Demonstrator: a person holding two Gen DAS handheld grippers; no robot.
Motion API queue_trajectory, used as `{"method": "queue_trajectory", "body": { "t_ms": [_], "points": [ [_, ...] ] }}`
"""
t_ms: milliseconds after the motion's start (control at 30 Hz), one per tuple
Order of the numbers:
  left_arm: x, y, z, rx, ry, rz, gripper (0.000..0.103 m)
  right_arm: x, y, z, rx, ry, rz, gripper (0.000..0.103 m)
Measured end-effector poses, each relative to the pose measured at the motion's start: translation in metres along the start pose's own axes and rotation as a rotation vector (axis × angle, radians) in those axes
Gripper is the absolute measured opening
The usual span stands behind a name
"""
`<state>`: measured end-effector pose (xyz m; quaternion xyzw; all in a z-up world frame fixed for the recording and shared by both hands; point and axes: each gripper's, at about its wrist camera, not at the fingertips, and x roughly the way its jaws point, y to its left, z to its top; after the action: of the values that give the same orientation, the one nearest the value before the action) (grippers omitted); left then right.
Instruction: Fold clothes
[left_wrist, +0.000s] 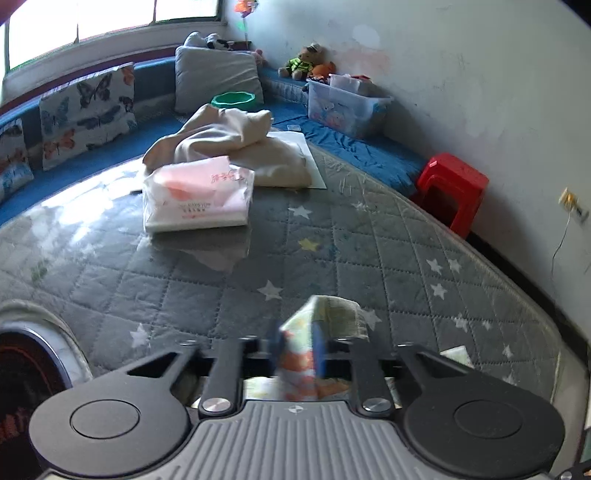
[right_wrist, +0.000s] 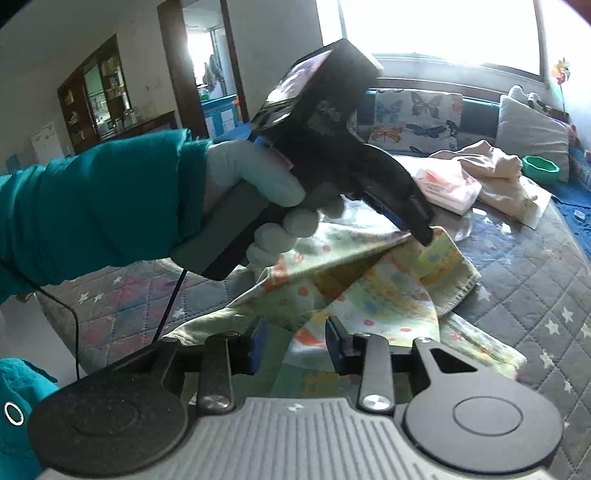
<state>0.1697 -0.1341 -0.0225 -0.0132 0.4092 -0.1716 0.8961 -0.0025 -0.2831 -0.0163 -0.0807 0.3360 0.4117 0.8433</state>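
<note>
Floral cloth (right_wrist: 373, 291) lies rumpled on the bed's quilted grey cover (left_wrist: 369, 251), right in front of me, its pale yellow print showing orange and blue flowers; my left tool (left_wrist: 299, 350) is clamped on a raised fold of it, the blue pads pressed against the fabric from both sides; from the right wrist I see the same left tool (right_wrist: 424, 236) pinching the cloth's upper edge, held by a gloved hand (right_wrist: 266, 199) in a teal sleeve (right_wrist: 99, 206); my right tool (right_wrist: 295, 343) stands with its jaws apart, cloth lying between them, and I cannot tell whether either pad touches it.

Further up the bed sits a plastic-wrapped pink and white pack (left_wrist: 199, 195); just behind it a heap of beige garments (left_wrist: 236, 144) rests partly on a white sheet (left_wrist: 310, 162); a green bowl (left_wrist: 233, 99) sits beyond the heap, in front of a grey cushion (left_wrist: 216, 77).

A blue padded bench (left_wrist: 351, 147) runs round the bed under the window (left_wrist: 110, 26); butterfly-print cushions (left_wrist: 86, 110) lean along it; a clear storage box (left_wrist: 345, 107) and a teddy bear (left_wrist: 306, 61) sit in the corner; a red plastic stool (left_wrist: 450, 188) stands against the scuffed white wall (left_wrist: 480, 74); the right wrist view shows a doorway (right_wrist: 207, 70) and a dark wooden cabinet (right_wrist: 99, 96) on the far side.
</note>
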Motion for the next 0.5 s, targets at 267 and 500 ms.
{"method": "queue_trajectory", "body": {
  "t_ms": [267, 500],
  "points": [
    [-0.048, 0.041, -0.006, -0.121, -0.131, 0.005, 0.001, 0.016, -0.004, 0.006, 0.025, -0.009, -0.103, 0.035],
    [-0.082, 0.044, -0.003, -0.096, -0.151, -0.002, 0.002, 0.044, -0.026, 0.023, 0.029, -0.003, -0.19, 0.043]
  ]
}}
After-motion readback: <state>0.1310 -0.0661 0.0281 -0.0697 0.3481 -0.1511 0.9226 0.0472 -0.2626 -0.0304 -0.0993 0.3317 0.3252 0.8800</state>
